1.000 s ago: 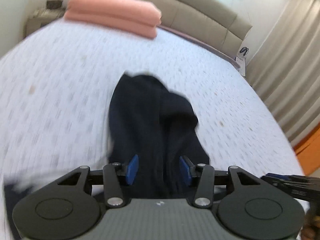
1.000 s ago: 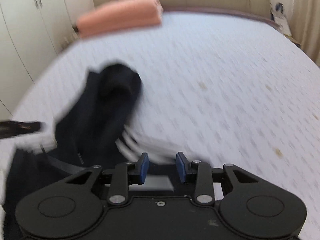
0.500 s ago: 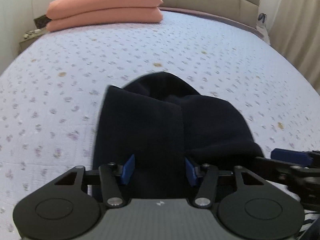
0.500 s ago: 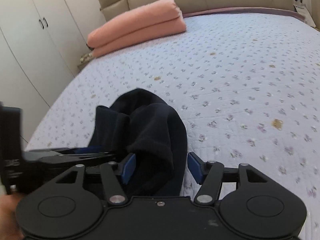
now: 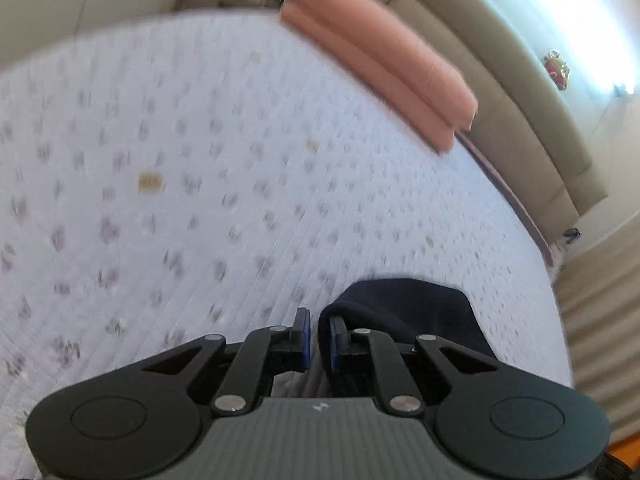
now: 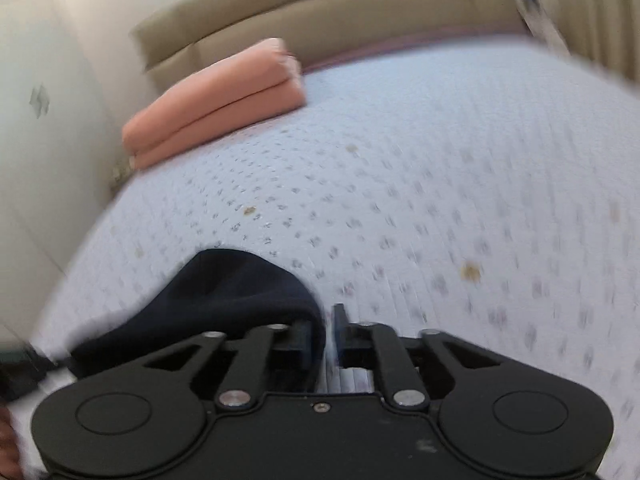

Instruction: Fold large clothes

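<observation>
A dark navy garment (image 5: 404, 312) lies bunched on the flowered bedspread (image 5: 200, 200). My left gripper (image 5: 318, 334) is shut on the garment's left edge, the cloth pinched between the blue pads. In the right wrist view the garment (image 6: 224, 296) spreads to the left, and my right gripper (image 6: 326, 334) is shut on its right edge, with striped fabric showing below the jaws. Both views are motion-blurred.
A folded pink blanket (image 5: 380, 64) lies at the head of the bed and shows in the right wrist view (image 6: 216, 104) too. A beige padded headboard (image 6: 320, 12) stands behind it. White wardrobe doors (image 6: 36, 120) are at the left, curtains (image 5: 600, 312) at the right.
Both grippers have closed from open onto the garment's edges. Both have swung so that less of the garment and more of the bedspread shows.
</observation>
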Motion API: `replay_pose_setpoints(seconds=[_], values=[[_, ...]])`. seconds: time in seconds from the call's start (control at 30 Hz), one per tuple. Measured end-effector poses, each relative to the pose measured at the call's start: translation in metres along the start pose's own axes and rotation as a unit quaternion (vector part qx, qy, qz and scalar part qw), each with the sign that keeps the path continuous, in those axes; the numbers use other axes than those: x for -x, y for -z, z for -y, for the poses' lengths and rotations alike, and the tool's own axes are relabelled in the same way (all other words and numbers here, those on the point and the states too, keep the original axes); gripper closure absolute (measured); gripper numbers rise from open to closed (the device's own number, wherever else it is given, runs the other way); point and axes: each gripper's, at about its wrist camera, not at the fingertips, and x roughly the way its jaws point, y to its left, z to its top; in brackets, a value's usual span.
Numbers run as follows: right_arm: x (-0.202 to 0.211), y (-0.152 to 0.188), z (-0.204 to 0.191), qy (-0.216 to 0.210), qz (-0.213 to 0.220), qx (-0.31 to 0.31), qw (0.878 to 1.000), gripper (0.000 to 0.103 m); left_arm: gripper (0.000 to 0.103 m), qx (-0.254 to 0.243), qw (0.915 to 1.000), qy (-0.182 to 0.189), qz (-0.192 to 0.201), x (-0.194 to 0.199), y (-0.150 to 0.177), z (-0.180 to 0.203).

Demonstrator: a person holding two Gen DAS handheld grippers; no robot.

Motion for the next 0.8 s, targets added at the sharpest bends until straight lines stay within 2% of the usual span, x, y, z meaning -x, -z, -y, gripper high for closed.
replay_pose_setpoints(seconds=[0.03,0.07,0.1,0.13,0.17,0.2,0.23,0.27,0.3,0.33,0.4,0.5,0.53,0.57,0.6,0.63,0.7,0.73,0.77,0.8], values=[[-0.011,0.005,0.007,0.006,-0.028,-0.008,1.0,0.05,0.091,-0.005,0.9998,-0.015,-0.014,-0.009,0.001,-0.004],[-0.028,0.011,0.008,0.02,-0.067,0.013,0.997,0.041,0.091,-0.019,0.9989,-0.028,-0.032,-0.02,0.003,-0.007],[-0.048,0.019,0.009,0.039,-0.116,0.038,0.992,0.041,0.091,-0.032,0.9976,-0.029,-0.054,-0.026,0.005,-0.008],[-0.055,0.025,0.011,0.037,-0.136,0.048,0.989,0.042,0.089,-0.045,0.9968,-0.022,-0.063,-0.025,0.004,-0.008],[-0.047,0.024,0.011,0.028,-0.126,0.059,0.99,0.043,0.087,-0.058,0.9958,-0.011,-0.069,-0.018,0.002,-0.006],[-0.035,0.021,0.013,0.021,-0.123,0.062,0.99,0.045,0.08,-0.076,0.9946,-0.002,-0.07,-0.008,0.001,-0.005],[-0.021,0.018,0.016,0.017,-0.114,0.061,0.991,0.043,0.072,-0.097,0.993,-0.001,-0.068,0.005,0.0,-0.004],[-0.005,0.015,0.019,0.016,-0.097,0.063,0.993,0.04,0.069,-0.113,0.9915,-0.006,-0.063,0.017,0.0,-0.005],[0.009,0.013,0.02,0.013,-0.087,0.069,0.994,0.037,0.069,-0.129,0.99,-0.015,-0.055,0.028,0.001,-0.004],[0.019,0.011,0.019,0.015,-0.079,0.077,0.994,0.037,0.07,-0.146,0.9877,-0.025,-0.048,0.037,-0.002,-0.002],[0.028,0.004,0.007,0.015,-0.06,0.097,0.993,0.037,0.07,-0.178,0.9832,-0.019,-0.035,0.048,-0.011,0.011],[0.013,-0.009,-0.025,-0.022,-0.025,0.124,0.992,0.052,0.07,-0.212,0.9767,0.034,-0.006,0.041,-0.026,0.048],[0.002,-0.009,-0.036,-0.02,-0.022,0.138,0.99,0.063,0.07,-0.221,0.9743,0.043,-0.007,0.029,-0.027,0.061],[-0.01,-0.008,-0.045,-0.015,-0.023,0.152,0.988,0.071,0.071,-0.227,0.9724,0.05,-0.019,0.014,-0.027,0.072],[-0.025,-0.005,-0.053,-0.011,-0.033,0.159,0.987,0.084,0.073,-0.228,0.971,0.061,-0.037,-0.004,-0.025,0.078],[-0.036,-0.002,-0.055,-0.009,-0.045,0.159,0.986,0.089,0.077,-0.222,0.9708,0.068,-0.06,-0.024,-0.022,0.078],[-0.062,0.011,-0.056,0.013,-0.084,0.166,0.982,0.09,0.082,-0.217,0.967,0.052,-0.122,-0.063,-0.01,0.071],[-0.072,0.02,-0.051,0.031,-0.108,0.17,0.979,0.09,0.096,-0.229,0.9629,0.029,-0.14,-0.077,-0.004,0.065],[-0.078,0.024,-0.045,0.034,-0.126,0.17,0.977,0.09,0.098,-0.236,0.9625,0.031,-0.13,-0.077,-0.005,0.059],[-0.075,0.024,-0.04,0.026,-0.118,0.167,0.978,0.091,0.097,-0.226,0.9641,0.043,-0.132,-0.071,-0.011,0.056]])
